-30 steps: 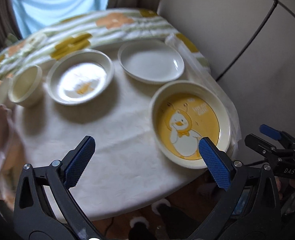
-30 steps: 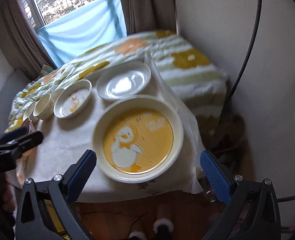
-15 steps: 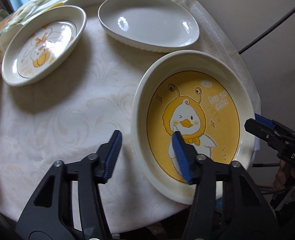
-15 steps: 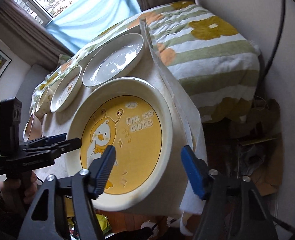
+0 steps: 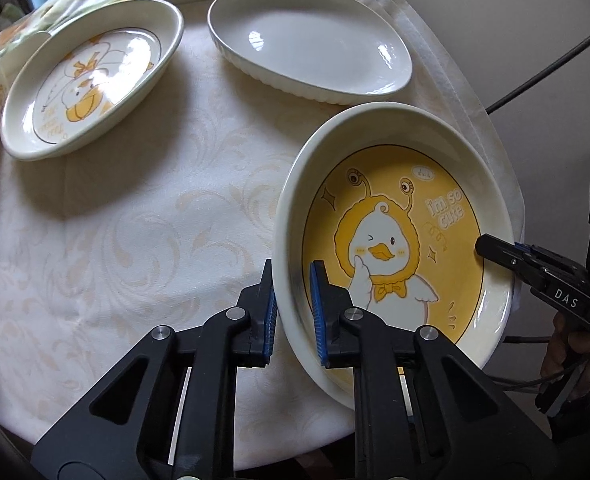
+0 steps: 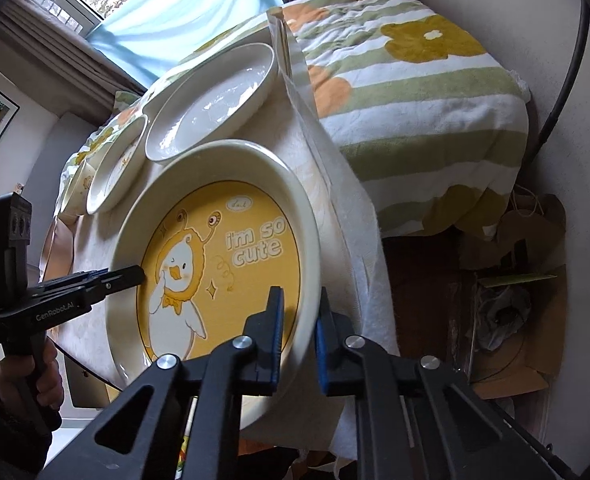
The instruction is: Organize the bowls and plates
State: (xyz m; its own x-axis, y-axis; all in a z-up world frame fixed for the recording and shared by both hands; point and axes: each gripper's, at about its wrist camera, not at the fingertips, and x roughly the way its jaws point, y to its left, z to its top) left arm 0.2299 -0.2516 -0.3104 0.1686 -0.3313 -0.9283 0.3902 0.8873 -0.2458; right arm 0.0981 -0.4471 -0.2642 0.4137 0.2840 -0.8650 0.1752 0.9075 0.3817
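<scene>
Clamping yellow duck plate (image 5: pixel 399 240) rim | left gripper (image 5: pixel 293 312) closed | right gripper (image 6: pixel 299 336) closed

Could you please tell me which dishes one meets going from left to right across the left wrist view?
Small duck-print plate → plain white oval dish → large yellow duck plate.

Duck plate (image 5: pixel 395 232) nearest on the table (image 5: pixel 155 240); plain plate (image 5: pixel 311 44) behind it; smaller duck plate (image 5: pixel 91 76) left.
</scene>
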